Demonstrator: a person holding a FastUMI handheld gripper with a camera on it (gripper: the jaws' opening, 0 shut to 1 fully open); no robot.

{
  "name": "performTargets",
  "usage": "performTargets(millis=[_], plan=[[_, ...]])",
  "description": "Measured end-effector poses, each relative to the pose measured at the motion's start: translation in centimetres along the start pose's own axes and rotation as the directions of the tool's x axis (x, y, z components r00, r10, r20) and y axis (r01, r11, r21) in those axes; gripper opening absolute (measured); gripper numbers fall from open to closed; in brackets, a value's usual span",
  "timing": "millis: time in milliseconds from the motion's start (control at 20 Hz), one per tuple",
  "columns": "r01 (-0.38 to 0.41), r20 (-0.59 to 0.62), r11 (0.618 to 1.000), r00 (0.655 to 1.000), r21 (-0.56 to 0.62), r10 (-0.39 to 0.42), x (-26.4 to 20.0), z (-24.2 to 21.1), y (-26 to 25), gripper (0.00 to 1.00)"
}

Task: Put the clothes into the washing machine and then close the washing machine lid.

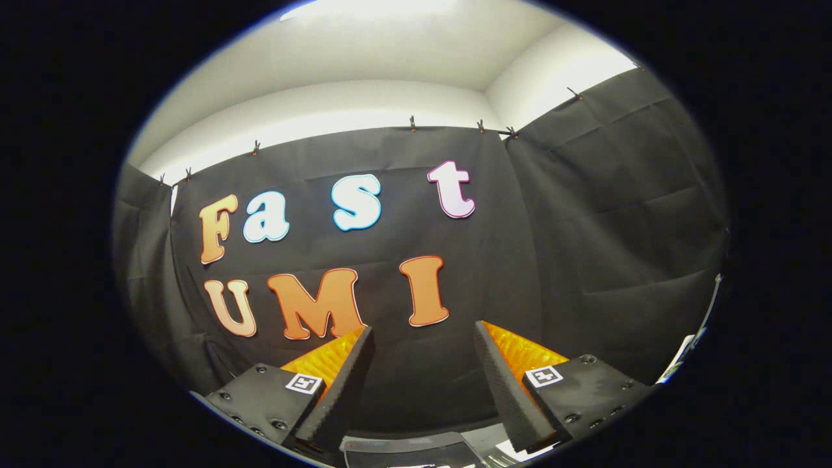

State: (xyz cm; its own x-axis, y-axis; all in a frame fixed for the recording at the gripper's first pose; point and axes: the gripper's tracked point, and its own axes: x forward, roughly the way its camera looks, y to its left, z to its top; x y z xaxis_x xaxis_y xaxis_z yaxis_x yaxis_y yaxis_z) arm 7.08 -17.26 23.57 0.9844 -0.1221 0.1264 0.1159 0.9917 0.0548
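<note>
My gripper (424, 335) is held up and points at the booth's black cloth wall. Its two fingers (344, 383), orange outside with black ribbed pads, stand well apart with nothing between them, so it is open. Below the fingers, low down, a sliver of a grey and white surface (416, 448) shows; I cannot tell what it is.
The black cloth wall (585, 227) hangs from clips along its top, with a white wall and ceiling (390, 58) above it. A thin white edge (682, 354) shows beyond the right finger, at the far right.
</note>
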Motion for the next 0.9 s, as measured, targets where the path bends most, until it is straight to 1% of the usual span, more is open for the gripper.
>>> performTargets(millis=[300,550,900], plan=[[-0.035,-0.014,0.999,0.999,0.003,0.035,-0.6,-0.6,0.8,0.98],[-0.022,-0.032,1.000,0.999,0.019,0.023,-2.6,-1.2,0.4,0.98],[-0.017,-0.030,0.999,0.999,0.029,0.018,-3.8,-1.1,-0.6,0.98]])
